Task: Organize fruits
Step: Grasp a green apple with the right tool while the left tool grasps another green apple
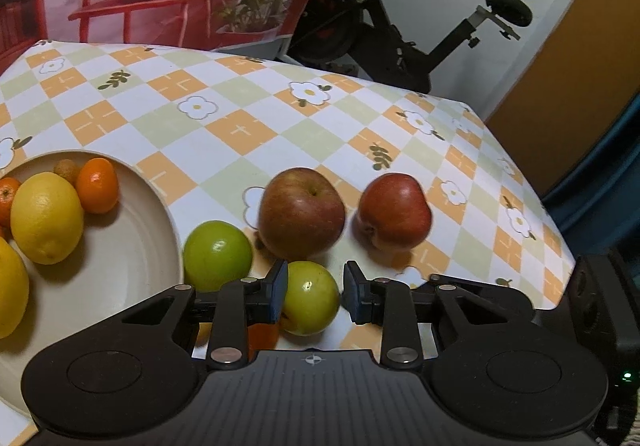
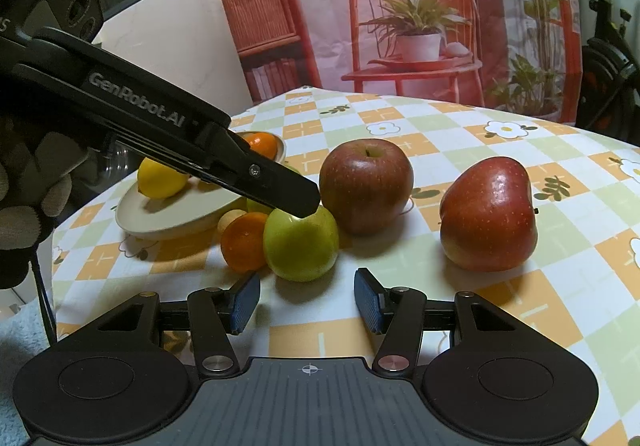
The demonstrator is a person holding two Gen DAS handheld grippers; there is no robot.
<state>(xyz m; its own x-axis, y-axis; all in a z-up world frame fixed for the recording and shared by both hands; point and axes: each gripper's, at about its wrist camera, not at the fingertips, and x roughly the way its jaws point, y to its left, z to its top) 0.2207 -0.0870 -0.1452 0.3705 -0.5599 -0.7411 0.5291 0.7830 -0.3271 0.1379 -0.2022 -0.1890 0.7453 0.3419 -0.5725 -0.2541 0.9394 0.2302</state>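
Just right of the plate (image 1: 152, 246), straddling a green fruit (image 1: 310, 298) with the left gripper (image 1: 314, 290): jaws standing apart, one pad touching the fruit, the other showing a sliver of gap, so not clamping it. Gripping that tool with a gloved hand (image 2: 24, 206). Keeping the right gripper (image 2: 307, 300) open and empty, hovering over bare tablecloth (image 2: 440, 118), further from the plate than the green fruit. Leaving a small orange (image 2: 243, 242) touching the green fruit on its plate side, a second green fruit (image 1: 217, 256) hard against the plate's rim, and two apples (image 1: 301, 212) (image 1: 394, 211) further right of the plate. Already carrying a lemon (image 1: 46, 218) and a mandarin (image 1: 97, 186) on the plate.
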